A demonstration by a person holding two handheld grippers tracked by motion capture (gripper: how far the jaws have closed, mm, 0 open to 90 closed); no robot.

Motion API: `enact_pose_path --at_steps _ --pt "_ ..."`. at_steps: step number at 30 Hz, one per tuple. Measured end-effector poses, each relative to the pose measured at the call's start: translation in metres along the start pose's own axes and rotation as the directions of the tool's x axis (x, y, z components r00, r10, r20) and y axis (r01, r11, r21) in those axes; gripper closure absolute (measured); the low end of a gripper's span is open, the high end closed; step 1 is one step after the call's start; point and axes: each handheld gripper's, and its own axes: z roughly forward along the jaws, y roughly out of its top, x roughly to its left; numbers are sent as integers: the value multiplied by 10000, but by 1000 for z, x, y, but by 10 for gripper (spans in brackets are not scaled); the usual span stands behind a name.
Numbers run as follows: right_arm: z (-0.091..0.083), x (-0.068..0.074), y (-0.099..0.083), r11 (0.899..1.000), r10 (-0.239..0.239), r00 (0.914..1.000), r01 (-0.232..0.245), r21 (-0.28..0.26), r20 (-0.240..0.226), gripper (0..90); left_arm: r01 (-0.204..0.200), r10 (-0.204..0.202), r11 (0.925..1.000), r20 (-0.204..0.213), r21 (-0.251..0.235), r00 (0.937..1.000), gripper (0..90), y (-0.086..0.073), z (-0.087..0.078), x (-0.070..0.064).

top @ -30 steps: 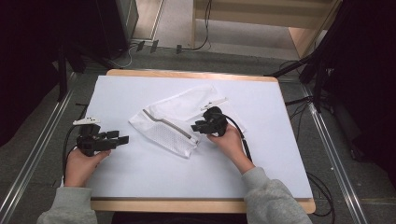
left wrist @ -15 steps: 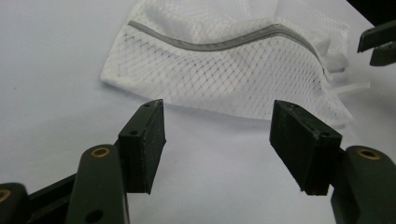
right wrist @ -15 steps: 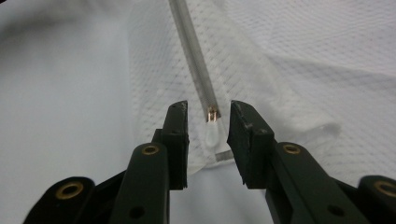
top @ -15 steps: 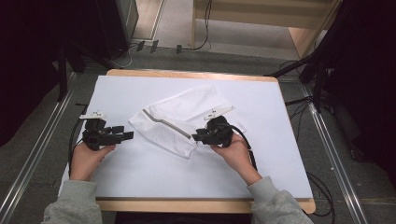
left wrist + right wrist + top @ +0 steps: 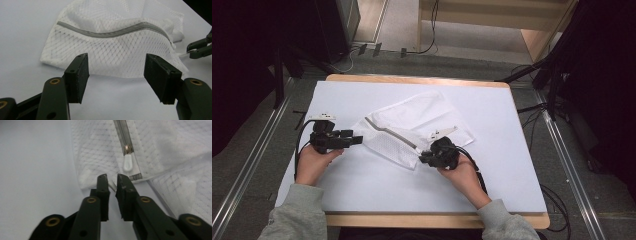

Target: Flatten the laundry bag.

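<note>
Mesh bag [image 5: 409,131] — white netting, grey zipper [image 5: 112,31] shut; left gripper [image 5: 117,75] gapes wide, right gripper [image 5: 112,182] nearly closed at its corner.

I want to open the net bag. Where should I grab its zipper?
Probably pinch the small white pull tab at the zipper's end, near the bag's corner. It lies flat, pointing toward the right gripper, so come in low from that corner side.
</note>
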Motion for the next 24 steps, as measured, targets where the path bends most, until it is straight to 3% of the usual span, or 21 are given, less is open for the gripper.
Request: enact_pose_path --at_steps 8,18,24 --pt "-18 -3 -12 9997 210 9998 -209 -108 65 900 -127 127 9999 -31 22 9999 376 7 6 1" --pt "-39 -1 -35 9981 622 9978 -621 -61 209 900 260 -261 9994 -48 -240 9996 381 15 11 13" --pt "-48 -1 -48 9969 790 9962 -791 27 364 900 247 -247 9997 -60 -63 9997 384 21 22 15"
